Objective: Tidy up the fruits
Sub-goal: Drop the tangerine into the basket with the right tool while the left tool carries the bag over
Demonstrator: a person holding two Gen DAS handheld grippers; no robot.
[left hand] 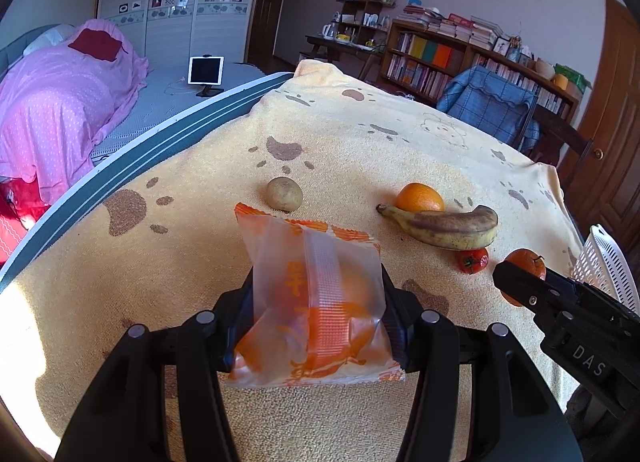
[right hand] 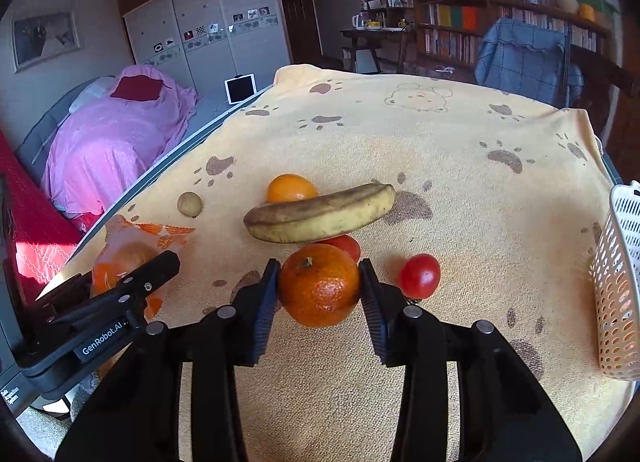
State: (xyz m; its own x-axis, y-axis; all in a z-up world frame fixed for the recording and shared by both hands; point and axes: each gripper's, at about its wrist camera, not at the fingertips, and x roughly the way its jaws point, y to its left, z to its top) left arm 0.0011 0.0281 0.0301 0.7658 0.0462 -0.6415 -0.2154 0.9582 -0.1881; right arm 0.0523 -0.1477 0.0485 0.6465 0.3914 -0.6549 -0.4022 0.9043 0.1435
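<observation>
Nearest the left wrist camera, the left tool (left hand: 316,314) is seen partly spread and pinching a translucent orange-printed packet (left hand: 314,302), which stands upright between the pads with its long axis rising away from the camera and a round orange shape showing through the wrap; whether the packet touches the cloth cannot be told. Beyond it, on the yellow paw-print towel (left hand: 340,134) that covers the bench, a small brownish fruit (left hand: 284,193) is seen at the left. Further right an orange (left hand: 421,197) lies just behind a spotted banana (left hand: 444,225), which lies crosswise with its stem pointing left and its blunt end right. A tomato (left hand: 473,260) is partly hidden just under the banana's right end. In the right wrist view, the right tool (right hand: 319,286) is pressed in on a mandarin (right hand: 319,284), both pads touching its sides, the stem facing up and towards the banana; whether the mandarin is clear of the towel cannot be told. A second tomato (right hand: 419,276) rests on the towel just right of that tool. At the far right edge a white perforated basket (right hand: 618,282) stands, well apart from the fruit.
</observation>
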